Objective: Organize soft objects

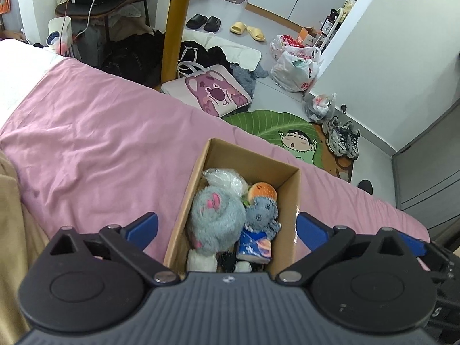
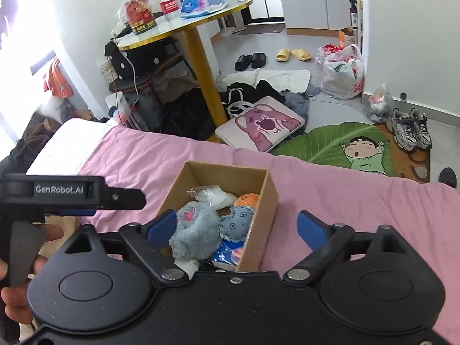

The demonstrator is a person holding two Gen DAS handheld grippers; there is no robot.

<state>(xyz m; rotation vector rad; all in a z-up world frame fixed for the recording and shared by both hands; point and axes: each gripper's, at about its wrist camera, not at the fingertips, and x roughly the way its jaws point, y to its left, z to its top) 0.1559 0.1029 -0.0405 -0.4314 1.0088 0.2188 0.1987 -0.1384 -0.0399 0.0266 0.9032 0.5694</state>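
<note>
At lower centre of both views, the cardboard box point(image 1: 253, 155) on the pink bed point(image 1: 100, 132) holds the grey plush point(image 1: 215, 218) and other soft toys. Left gripper point(image 1: 227, 227) and right gripper point(image 2: 237, 225) hover released, empty. Any tucking-down should press gently, clear of the walls.

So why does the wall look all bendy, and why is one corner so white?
Right wrist view: the upper left corner is washed out by bright daylight, hiding detail there; the cardboard box stays sharp. Left wrist view: the fisheye lens bows the wall and the pink sheet into curves, with dark corners at the frame edge. Both views look evenly lit, without hard shadows.
</note>
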